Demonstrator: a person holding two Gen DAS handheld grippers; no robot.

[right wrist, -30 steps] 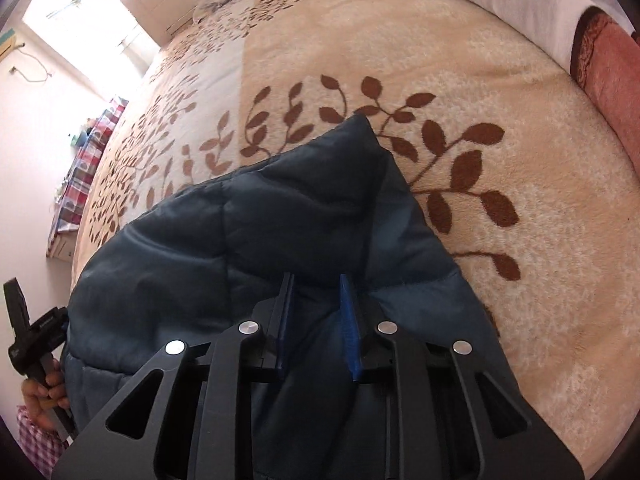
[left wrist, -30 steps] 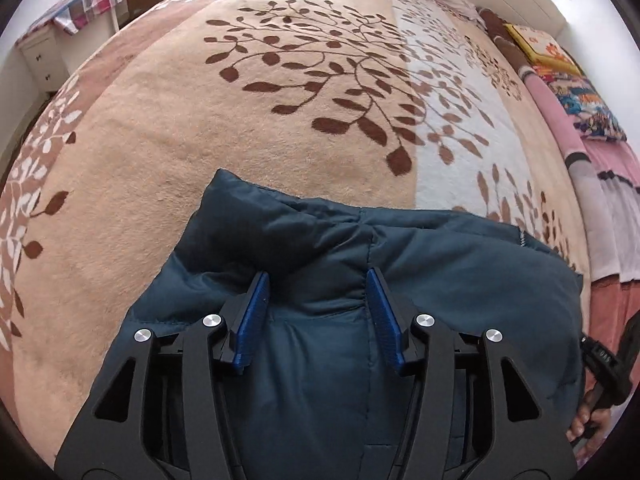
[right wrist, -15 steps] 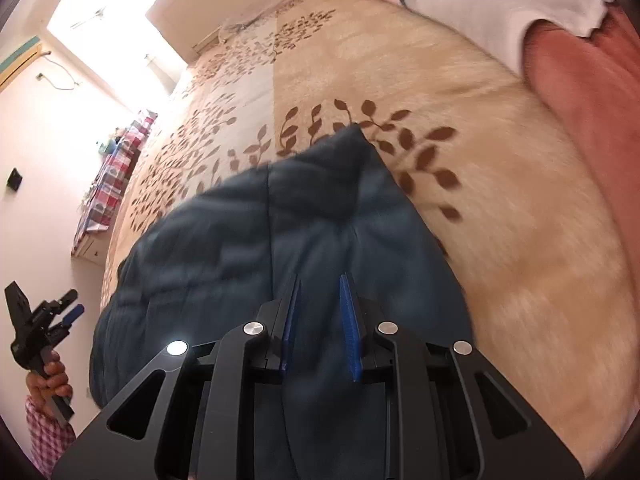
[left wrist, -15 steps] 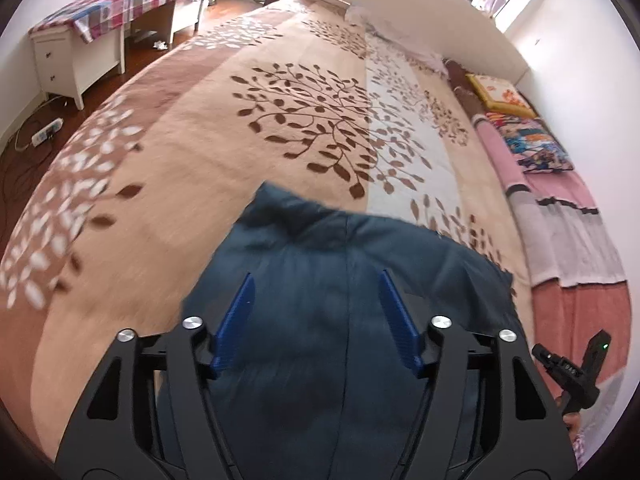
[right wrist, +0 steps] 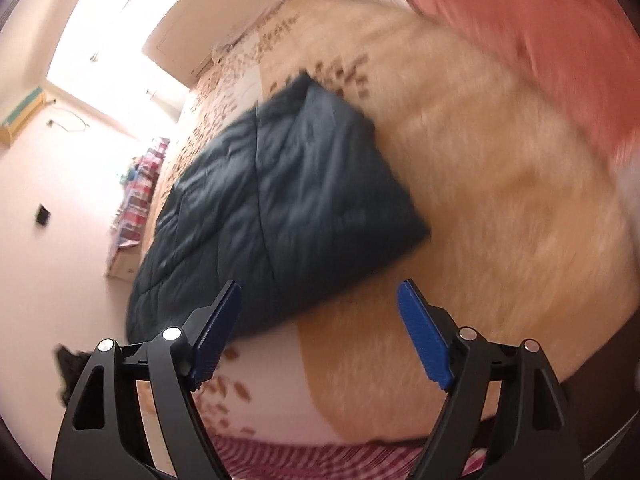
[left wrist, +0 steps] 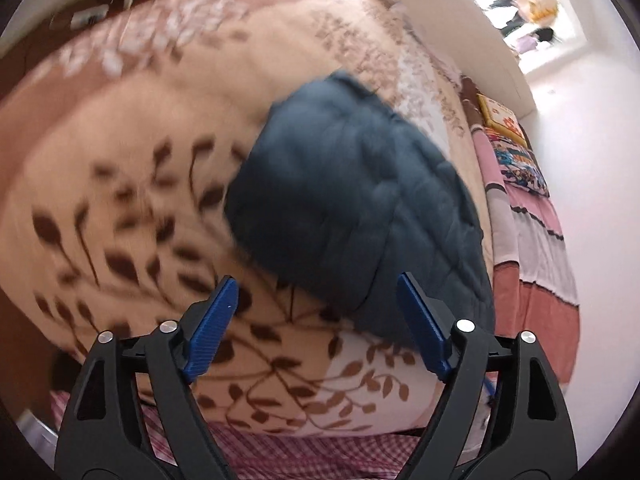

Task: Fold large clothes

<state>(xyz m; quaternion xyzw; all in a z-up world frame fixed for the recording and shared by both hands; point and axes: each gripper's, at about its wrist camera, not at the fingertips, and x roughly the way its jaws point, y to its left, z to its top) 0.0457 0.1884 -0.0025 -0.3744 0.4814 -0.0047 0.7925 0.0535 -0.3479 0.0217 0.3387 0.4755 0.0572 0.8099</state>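
Both tongs gape wide and hold nothing: the left gripper (left wrist: 316, 312) and the right gripper (right wrist: 320, 316) hang clear of the dark blue quilted jacket (left wrist: 352, 208). It lies folded into a puffy rectangle, stitched seams showing, on the leaf-patterned blanket (left wrist: 120, 184), toward its edge beside the pink striped bedding (left wrist: 532, 248).

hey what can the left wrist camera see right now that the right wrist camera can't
Only the left wrist view shows the colourful pillows and the striped pink bedding. Only the right wrist view shows a black wall switch and a salmon blanket. Both show the folded dark blue jacket on the leaf-patterned bedspread, and open, empty grippers.
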